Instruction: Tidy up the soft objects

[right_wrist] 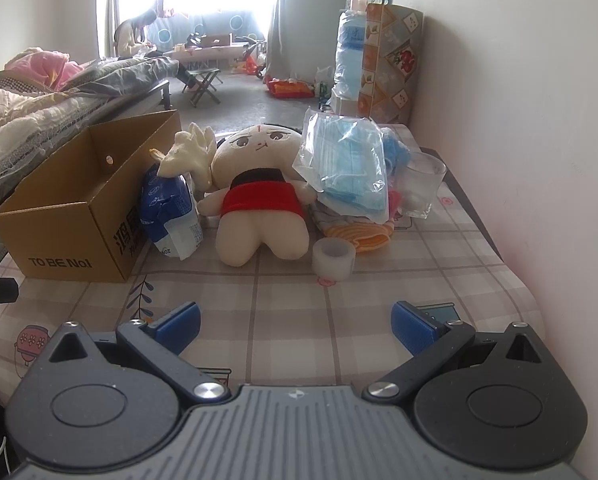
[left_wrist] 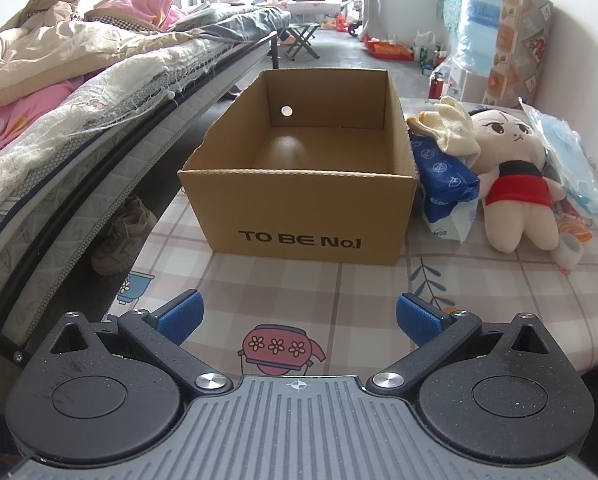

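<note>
An empty open cardboard box [left_wrist: 307, 216] marked "TO BE No.1" stands on the checked tablecloth; it also shows in the right wrist view [right_wrist: 71, 216]. To its right lie a blue tissue pack [left_wrist: 445, 184] [right_wrist: 171, 212], a cream glove [left_wrist: 455, 128] [right_wrist: 189, 152], a plush doll in red [left_wrist: 515, 168] [right_wrist: 259, 204], a bag of blue masks [right_wrist: 347, 168] [left_wrist: 571, 160] and an orange striped cloth [right_wrist: 359, 236]. My left gripper [left_wrist: 299, 316] is open and empty in front of the box. My right gripper [right_wrist: 295, 320] is open and empty in front of the doll.
A roll of clear tape [right_wrist: 333, 258] and a drinking glass [right_wrist: 421, 188] stand by the soft things. A bed [left_wrist: 79, 128] with bedding runs along the left, shoes [left_wrist: 119, 236] under it. A wall [right_wrist: 519, 140] closes the right side.
</note>
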Demonstrator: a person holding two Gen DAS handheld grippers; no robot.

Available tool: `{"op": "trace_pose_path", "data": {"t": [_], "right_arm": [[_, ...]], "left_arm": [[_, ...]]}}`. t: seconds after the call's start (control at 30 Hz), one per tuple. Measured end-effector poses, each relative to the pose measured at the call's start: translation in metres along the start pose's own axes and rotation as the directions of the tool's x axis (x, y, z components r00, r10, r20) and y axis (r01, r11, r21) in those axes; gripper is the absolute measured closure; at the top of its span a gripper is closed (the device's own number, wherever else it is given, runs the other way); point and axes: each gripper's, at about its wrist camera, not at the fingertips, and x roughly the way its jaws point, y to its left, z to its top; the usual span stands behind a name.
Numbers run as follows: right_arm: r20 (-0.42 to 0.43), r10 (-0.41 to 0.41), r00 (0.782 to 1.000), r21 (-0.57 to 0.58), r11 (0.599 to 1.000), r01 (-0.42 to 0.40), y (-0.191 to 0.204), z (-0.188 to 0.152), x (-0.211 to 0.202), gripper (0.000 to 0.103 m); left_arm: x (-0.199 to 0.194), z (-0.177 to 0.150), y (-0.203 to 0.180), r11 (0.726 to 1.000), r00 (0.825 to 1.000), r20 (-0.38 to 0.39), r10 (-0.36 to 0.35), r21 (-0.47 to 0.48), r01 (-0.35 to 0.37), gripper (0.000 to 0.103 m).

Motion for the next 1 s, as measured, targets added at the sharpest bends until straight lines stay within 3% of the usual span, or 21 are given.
{"op": "trace_pose_path", "data": {"t": [1.0], "right_arm": [[-0.012, -0.025, 1.000, 0.004, 1.000, 0.025, 0.0014, 0.0023, 0.0062, 0.000]], "left_arm": [[0.0067, 0.0021, 0.0033, 1.000, 0.999, -0.031, 0.009, -0.004, -0.009, 0.000]]}}
